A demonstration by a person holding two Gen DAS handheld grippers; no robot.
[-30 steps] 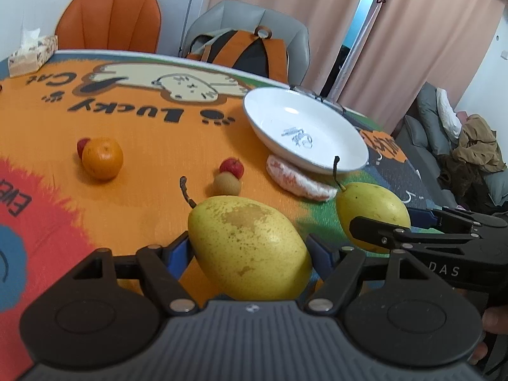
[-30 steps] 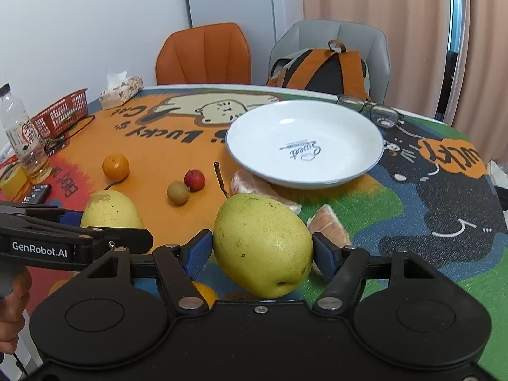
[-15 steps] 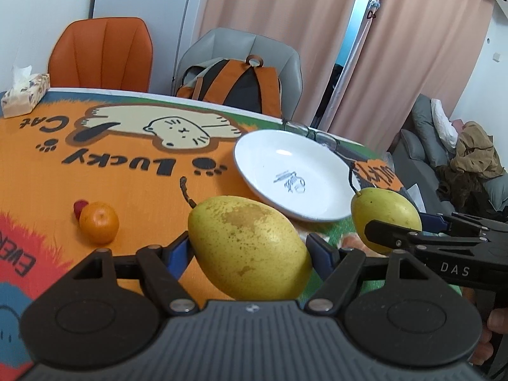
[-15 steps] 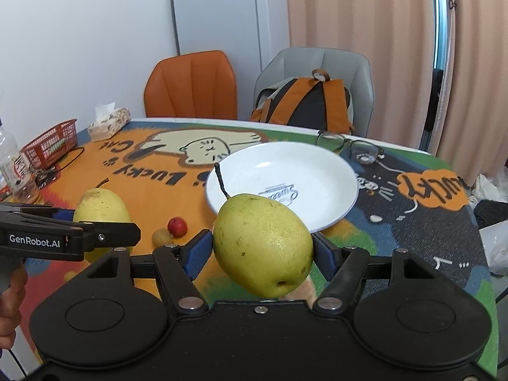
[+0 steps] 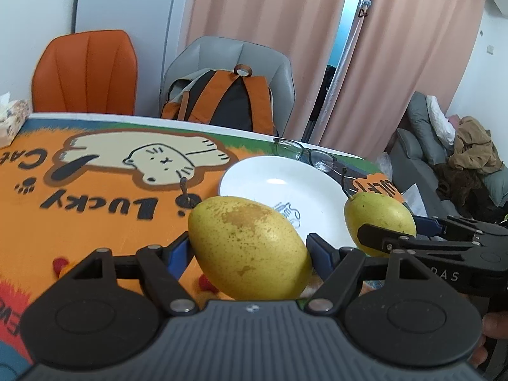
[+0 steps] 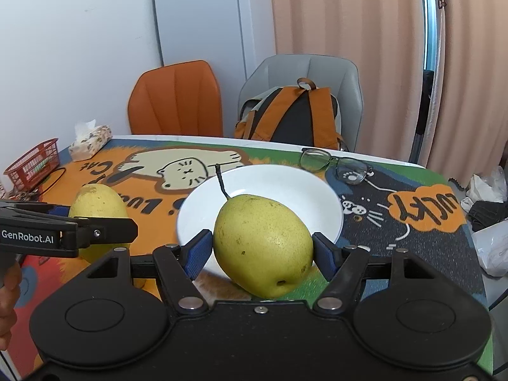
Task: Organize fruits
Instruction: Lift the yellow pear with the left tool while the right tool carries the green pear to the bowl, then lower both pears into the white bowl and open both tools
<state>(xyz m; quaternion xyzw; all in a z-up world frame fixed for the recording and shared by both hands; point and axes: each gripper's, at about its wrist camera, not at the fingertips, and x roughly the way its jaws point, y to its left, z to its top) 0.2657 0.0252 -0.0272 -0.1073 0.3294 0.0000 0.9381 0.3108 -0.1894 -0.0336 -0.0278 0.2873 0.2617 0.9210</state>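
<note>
Both grippers have risen toward the white plate (image 6: 285,181); two pears, left gripper (image 5: 249,250) clamping one pear (image 5: 247,247), right gripper (image 6: 260,250) clamping the other pear (image 6: 263,241).

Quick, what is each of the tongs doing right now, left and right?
Left tongs: closed on a yellow pear, held above the table.
Right tongs: closed on a greenish pear, held in front of the white plate.
</note>
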